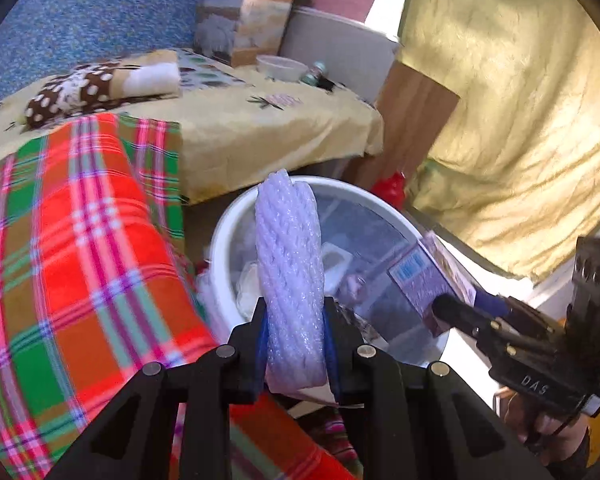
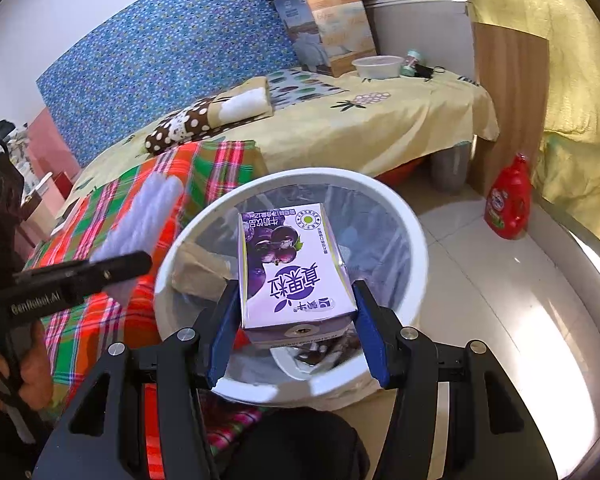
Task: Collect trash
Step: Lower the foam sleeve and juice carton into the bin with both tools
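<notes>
One white bin (image 2: 404,236) sits at frame centre. Above it, the right gripper (image 2: 296,312) clamps one purple drink carton (image 2: 292,268) printed with Chinese characters, and the left gripper (image 1: 294,320) clamps one lavender foam net (image 1: 290,264). "DAS" and "GenRobot.AI" mark the grippers. One red detergent bottle (image 2: 508,204) stands at right.

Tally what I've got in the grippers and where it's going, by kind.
Foam net sleeves: 1, in left gripper
Purple drink cartons: 1, in right gripper
White bins: 1, below both
Total: 3
</notes>
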